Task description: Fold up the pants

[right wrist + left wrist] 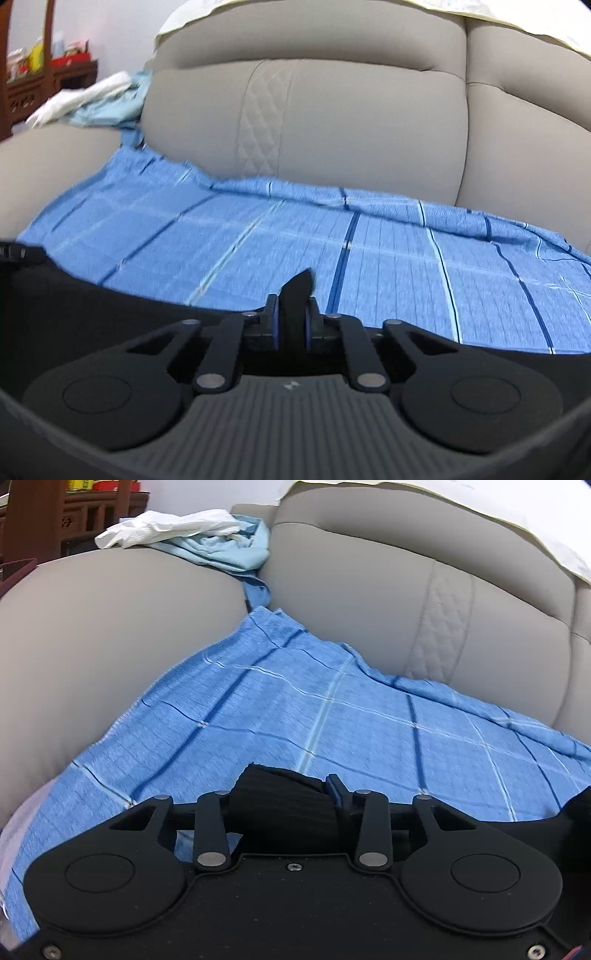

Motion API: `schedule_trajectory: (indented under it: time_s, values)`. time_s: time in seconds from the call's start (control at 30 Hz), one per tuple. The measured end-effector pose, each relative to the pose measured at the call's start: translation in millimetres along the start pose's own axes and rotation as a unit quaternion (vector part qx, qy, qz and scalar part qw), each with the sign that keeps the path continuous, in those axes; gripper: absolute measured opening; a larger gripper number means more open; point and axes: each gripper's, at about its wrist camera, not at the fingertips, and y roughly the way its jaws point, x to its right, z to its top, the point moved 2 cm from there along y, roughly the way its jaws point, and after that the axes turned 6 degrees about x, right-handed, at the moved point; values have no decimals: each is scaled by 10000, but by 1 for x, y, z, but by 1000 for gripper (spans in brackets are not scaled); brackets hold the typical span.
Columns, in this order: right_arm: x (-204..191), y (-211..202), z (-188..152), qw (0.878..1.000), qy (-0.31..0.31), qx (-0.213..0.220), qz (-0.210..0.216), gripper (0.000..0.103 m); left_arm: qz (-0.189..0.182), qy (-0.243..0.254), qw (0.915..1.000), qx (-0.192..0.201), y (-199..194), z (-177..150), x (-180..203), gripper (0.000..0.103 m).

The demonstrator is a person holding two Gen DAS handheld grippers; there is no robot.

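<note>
black pants (110, 295) are pinched at the lower centre of each frame: a thick fold in the left gripper (291, 794), a thin edge in the narrow right gripper (293, 317).

Support: a grey padded leather sofa (351, 602), its seat between armrest and backrest.
Seat cover: a blue checked woven cloth (295, 716) spread flat over the seat.
On the cloth: black ribbed fabric pants (277, 794).
On the armrest: a crumpled white cloth (170, 526) over a pale blue cloth (229, 555).
</note>
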Motion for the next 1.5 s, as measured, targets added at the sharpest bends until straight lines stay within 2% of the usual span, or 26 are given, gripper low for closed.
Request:
schedule_trajectory:
  time_s: [0.13, 0.27, 0.37, 0.47, 0.53, 0.57, 0.6, 0.63, 0.7, 0.73, 0.77, 0.9, 1.0, 1.07, 1.1, 1.2, 1.33, 1.4, 1.5]
  values:
    - [-5, 15, 22, 9999, -1, 132, -39, 10, 194, 60, 9997, 110, 13, 20, -7, 35]
    - [-16, 41, 42, 9999, 44, 117, 112, 9, 467, 94, 9987, 182, 34, 48, -21, 35]
    - [-28, 64, 53, 9997, 126, 25, 221, 10, 693, 25, 9976, -23, 56, 57, -34, 35]
    - [-39, 81, 54, 9995, 119, -152, 260, 13, 787, 142, 9961, -366, 75, 46, -38, 38]
    - [-41, 88, 50, 9986, 42, -393, 346, 40, 915, 259, 9949, -343, 75, 40, -36, 47]
    - [-41, 87, 49, 9983, 36, -442, 368, 50, 962, 245, 9946, -299, 71, 39, -35, 48]
    - [-38, 84, 47, 9980, 54, -457, 425, 62, 918, 161, 9954, -226, 65, 41, -35, 56]
    - [-34, 77, 46, 9981, 85, -422, 449, 67, 765, 59, 9969, -153, 58, 43, -36, 64]
    - [-22, 61, 44, 9985, 78, -321, 448, 78, 308, -153, 9994, 46, 39, 49, -36, 76]
    - [-15, 54, 44, 9987, 62, -311, 388, 81, 228, -166, 9995, 147, 30, 51, -35, 78]
    - [-5, 47, 43, 9992, 45, -325, 216, 86, 206, -118, 9994, 251, 22, 52, -32, 79]
    - [40, 21, 32, 9970, 63, -476, -605, 87, -25, 231, 9991, 362, -7, 45, -15, 80]
    - [84, 5, 17, 9898, 332, -631, -1234, 87, -294, 357, 9988, 185, -15, 26, -3, 77]
    - [117, -9, 3, 9823, 620, -711, -1616, 87, -246, 468, 9986, -25, -12, 12, 3, 75]
    - [129, -14, -4, 9784, 736, -759, -1777, 87, -128, 523, 9984, -160, -8, 3, 5, 70]
    - [165, -33, -30, 9626, 1064, -977, -2294, 87, 200, 735, 9966, -330, 1, -15, 8, 62]
    - [210, -75, -64, 9356, 1664, -1077, -2921, 89, 395, 1130, 9926, -219, -1, -23, 18, 63]
    - [229, -98, -77, 9176, 1966, -1073, -3284, 89, 412, 1026, 9935, -264, 2, -20, 17, 63]
    - [256, -127, -94, 8976, 2286, -1068, -3614, 89, 404, 927, 9944, -298, 5, -16, 15, 63]
